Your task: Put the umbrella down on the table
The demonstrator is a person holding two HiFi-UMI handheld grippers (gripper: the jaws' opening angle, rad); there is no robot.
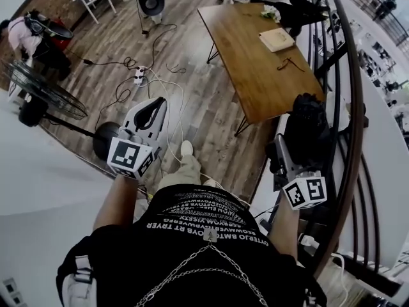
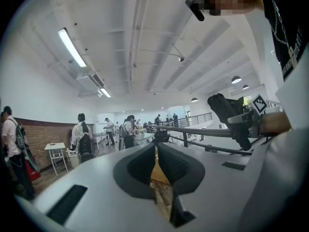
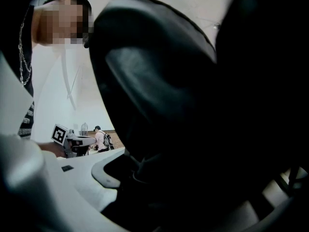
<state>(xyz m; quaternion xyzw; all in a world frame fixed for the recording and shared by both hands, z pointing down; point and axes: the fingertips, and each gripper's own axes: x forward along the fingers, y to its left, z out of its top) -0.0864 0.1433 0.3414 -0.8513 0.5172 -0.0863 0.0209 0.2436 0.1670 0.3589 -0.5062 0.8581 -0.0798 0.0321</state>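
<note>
A folded black umbrella [image 1: 308, 123] stands upright in my right gripper [image 1: 300, 147], which is shut on it, just off the near right corner of the wooden table [image 1: 255, 69]. The umbrella's black fabric [image 3: 193, 105] fills the right gripper view and hides the right gripper [image 3: 140, 168] jaws. The same umbrella [image 2: 229, 112] shows at the right of the left gripper view. My left gripper [image 1: 160, 102] is held out over the floor, left of the table. Its jaws stand together with nothing between them, and the left gripper [image 2: 155, 149] points toward the table.
On the table lie a pale book [image 1: 276, 39], a small dark thing [image 1: 289, 63] and a green-white bundle [image 1: 270, 11]. A curved dark railing [image 1: 353, 107] runs along the right. Cables [image 1: 140, 75] and a fan [image 1: 38, 91] are on the floor at left, with a person [image 1: 25, 34] beyond.
</note>
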